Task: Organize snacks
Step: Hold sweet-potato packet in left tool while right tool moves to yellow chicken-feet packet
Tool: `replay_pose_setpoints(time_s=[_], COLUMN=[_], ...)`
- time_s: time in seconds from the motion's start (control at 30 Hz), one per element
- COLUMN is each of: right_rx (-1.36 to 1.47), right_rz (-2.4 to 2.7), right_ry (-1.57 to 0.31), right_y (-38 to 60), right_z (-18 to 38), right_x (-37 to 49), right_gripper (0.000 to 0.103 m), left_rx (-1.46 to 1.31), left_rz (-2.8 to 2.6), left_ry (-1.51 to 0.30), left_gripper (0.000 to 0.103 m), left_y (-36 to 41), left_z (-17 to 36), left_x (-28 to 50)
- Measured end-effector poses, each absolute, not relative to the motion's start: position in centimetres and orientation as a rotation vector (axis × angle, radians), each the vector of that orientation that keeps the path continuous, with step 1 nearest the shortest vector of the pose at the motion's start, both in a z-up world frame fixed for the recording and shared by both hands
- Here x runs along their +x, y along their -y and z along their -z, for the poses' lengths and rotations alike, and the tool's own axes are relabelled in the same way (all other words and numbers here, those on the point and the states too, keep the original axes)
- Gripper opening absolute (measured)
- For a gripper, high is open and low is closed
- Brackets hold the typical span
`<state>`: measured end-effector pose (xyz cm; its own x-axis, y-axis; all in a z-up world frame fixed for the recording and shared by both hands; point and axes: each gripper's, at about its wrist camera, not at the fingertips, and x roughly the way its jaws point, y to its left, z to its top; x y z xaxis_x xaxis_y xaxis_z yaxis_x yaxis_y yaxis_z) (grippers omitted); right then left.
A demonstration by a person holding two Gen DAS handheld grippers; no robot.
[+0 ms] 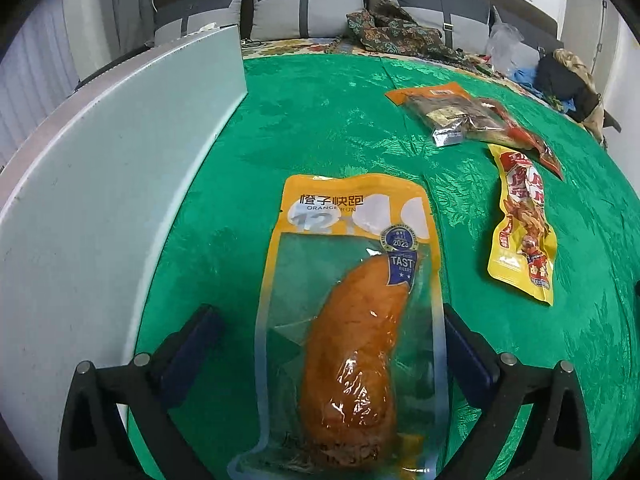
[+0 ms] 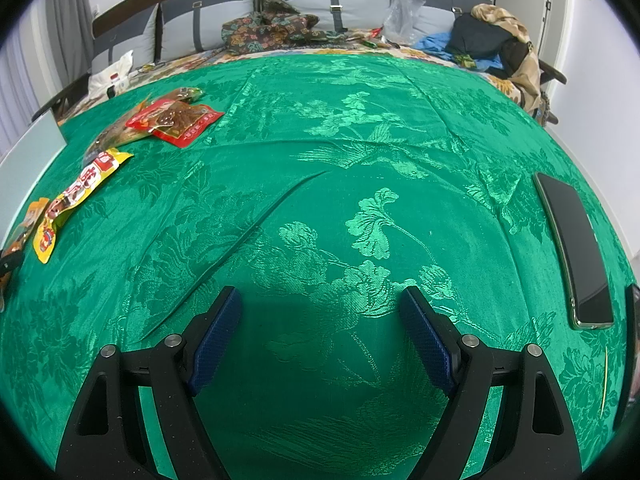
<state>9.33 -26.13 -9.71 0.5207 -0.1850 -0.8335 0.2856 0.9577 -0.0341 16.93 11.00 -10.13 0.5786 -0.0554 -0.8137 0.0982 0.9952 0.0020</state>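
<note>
Orange-bordered pouch [image 1: 344, 320] lies flat on the green cloth of the bed [image 1: 320, 120], lengthwise between the fingers of the left gripper [image 1: 332, 344]. Jaws stand wide apart; pads are clear of the pouch edges on both sides, so nothing is clamped. Judgement: the pouch is either just set down or about to be taken.

Pouch has a clear window showing an orange-brown piece of food. Readable print: "橙子快跑", "ORANGE RUN", a large "12", a round seal with "2023", a blue tag starting "TAST".

White panel [image 1: 100, 200] stands just beside the pouch, along the bed's left edge; possibly the wall of a box meant to take the snacks, cannot confirm.

Yellow snack bag [image 1: 524, 232] lies near, further toward the bed's right side. Behind it, overlapping: an orange-and-clear pack [image 1: 444, 112] and a red pack [image 1: 528, 140]. Their print is too small to read.

Right gripper [image 2: 320, 336] hangs over bare cloth, jaws apart, empty. Dark phone [image 2: 576, 248] rests near the bed's right edge.
</note>
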Motion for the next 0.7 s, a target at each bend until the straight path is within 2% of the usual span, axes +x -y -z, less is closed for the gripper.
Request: replay_pose_setpoints(time_s=[0.7], right_rx=[0.115], right_rz=[0.281], right_ry=[-0.984], right_y=[26.18], right_z=[9.72], right_x=[9.34], right_gripper=[0.085], left_rx=[0.069], left_rz=[0.116], left_ry=[-0.961], left_gripper=[0.103], left_y=[-11.00], left_z=[10.03], left_x=[17.36])
